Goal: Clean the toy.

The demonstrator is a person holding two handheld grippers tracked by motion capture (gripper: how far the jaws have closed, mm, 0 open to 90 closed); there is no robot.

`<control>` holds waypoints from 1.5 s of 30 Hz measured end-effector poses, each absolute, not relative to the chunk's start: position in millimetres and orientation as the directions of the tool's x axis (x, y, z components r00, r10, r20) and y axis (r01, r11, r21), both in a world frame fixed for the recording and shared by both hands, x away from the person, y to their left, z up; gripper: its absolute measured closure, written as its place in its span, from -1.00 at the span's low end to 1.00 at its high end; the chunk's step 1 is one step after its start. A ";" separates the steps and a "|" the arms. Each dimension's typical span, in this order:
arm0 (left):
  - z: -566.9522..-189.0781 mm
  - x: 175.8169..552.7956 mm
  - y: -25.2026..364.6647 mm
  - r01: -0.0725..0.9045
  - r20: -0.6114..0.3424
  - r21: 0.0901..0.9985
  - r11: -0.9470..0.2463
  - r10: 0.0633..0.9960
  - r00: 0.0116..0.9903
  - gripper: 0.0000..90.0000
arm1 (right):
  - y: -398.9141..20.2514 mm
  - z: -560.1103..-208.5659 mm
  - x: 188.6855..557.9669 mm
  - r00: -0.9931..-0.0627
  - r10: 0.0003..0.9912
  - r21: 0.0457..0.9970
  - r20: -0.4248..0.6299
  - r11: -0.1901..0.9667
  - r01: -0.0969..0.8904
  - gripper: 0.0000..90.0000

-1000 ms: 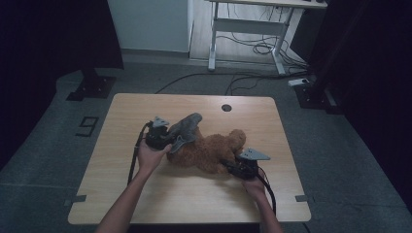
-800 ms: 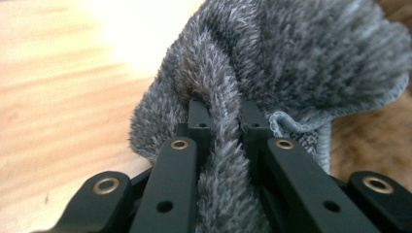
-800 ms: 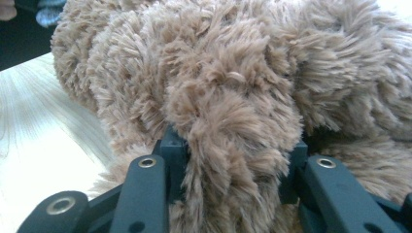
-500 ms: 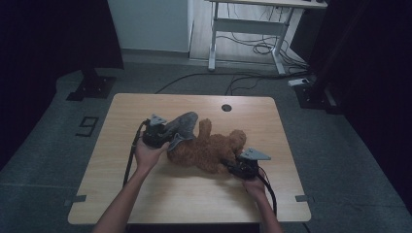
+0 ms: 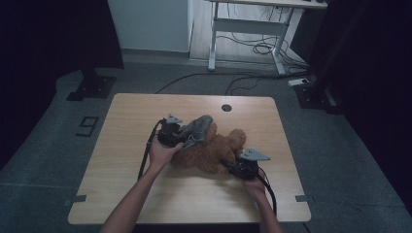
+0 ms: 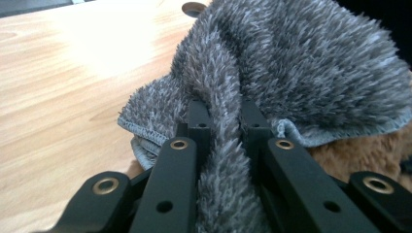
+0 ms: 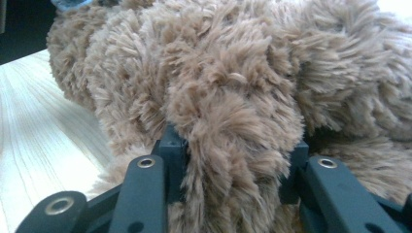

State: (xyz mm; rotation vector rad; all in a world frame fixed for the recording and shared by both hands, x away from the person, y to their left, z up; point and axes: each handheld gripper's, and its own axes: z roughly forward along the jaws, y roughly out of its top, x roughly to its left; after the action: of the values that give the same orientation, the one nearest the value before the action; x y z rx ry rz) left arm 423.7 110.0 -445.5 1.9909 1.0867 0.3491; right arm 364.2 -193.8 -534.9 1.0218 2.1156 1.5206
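both forearms reach up from the near table edge. the right gripper (image 5: 233,166) clamps a limb of the brown plush toy (image 5: 214,151) (fur bulges between its jaws), while the left gripper (image 5: 187,137) pinches a fold of the grey fluffy cloth (image 5: 199,127) draped on the toy's far-left end. the toy lies mid-table (image 5: 126,189), long axis running left to right, with bare wood all round.
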 end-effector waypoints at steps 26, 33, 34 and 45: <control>-459.4 385.8 140.1 0.526 -0.116 0.798 -0.293 0.782 0.612 0.78 | -204.8 -525.8 359.2 -0.698 0.679 0.887 0.228 0.151 0.437 -0.35; -462.7 371.6 141.2 0.498 -0.100 0.812 -0.303 0.769 0.632 0.78 | -206.5 -514.7 358.0 -0.706 0.670 0.893 0.229 0.144 0.426 -0.43; -463.6 369.6 141.4 0.499 -0.105 0.812 -0.303 0.765 0.635 0.79 | -206.6 -512.6 357.7 -0.708 0.668 0.895 0.231 0.140 0.424 -0.43; -471.8 349.0 144.5 0.482 -0.100 0.823 -0.301 0.757 0.645 0.79 | -193.1 -507.2 354.8 -0.745 0.642 0.907 0.180 0.184 0.378 -0.40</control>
State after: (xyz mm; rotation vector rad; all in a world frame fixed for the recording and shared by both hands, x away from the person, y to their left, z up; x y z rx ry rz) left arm 349.0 144.5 -471.8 1.9632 0.9708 0.3862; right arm 354.8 -193.1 -507.2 0.9795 2.2187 1.5864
